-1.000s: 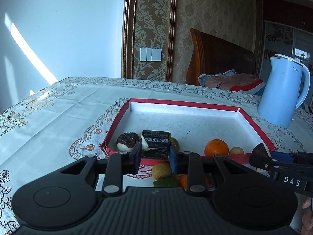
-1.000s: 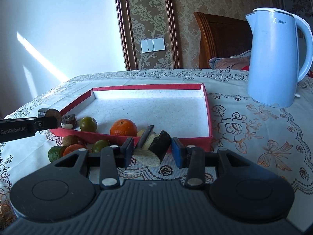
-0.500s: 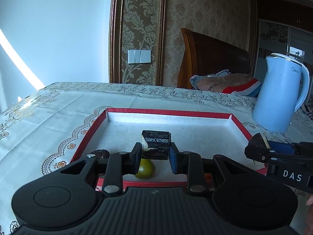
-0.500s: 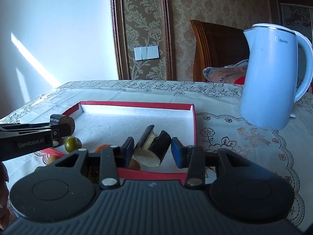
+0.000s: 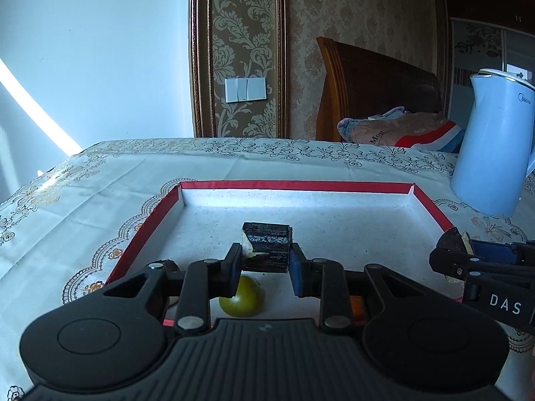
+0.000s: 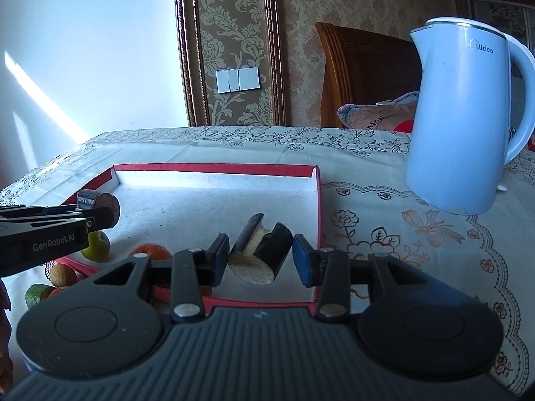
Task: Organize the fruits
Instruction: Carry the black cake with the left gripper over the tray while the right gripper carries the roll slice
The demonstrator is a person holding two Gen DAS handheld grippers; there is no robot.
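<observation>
Two hand-held grippers hover over a shallow red-rimmed tray [image 5: 147,224] with a speckled white floor, set on a table covered by a cream embroidered tablecloth [image 5: 83,200]. The left gripper [image 5: 265,260] is clenched on a dark-skinned fruit chunk [image 5: 267,245] with a pale cut face, held above the tray's near left part. The right gripper [image 6: 260,257] carries a second dark piece with pale flesh [image 6: 262,250] between its blue pads; the piece touches the left pad, but a small gap shows at the right pad, so I cannot tell whether this grip is firm or just loosening. That piece hangs over the tray's near right corner. Already in the tray are a green fruit [image 5: 242,295] directly below the left gripper and an orange fruit [image 6: 150,250] near the front edge. A few more small fruits [image 6: 62,274] wait on the cloth outside the tray's front left corner. A pale blue electric kettle [image 6: 464,117] stands on the table well right of the tray. The step in hand appears to be setting both pieces down inside the tray. To do it well, each gripper should be lowered until its piece nearly touches the floor before the pads part, so nothing bounces or rolls. The left piece should go onto bare floor clear of the green fruit, and the right piece safely inside the rim.
</observation>
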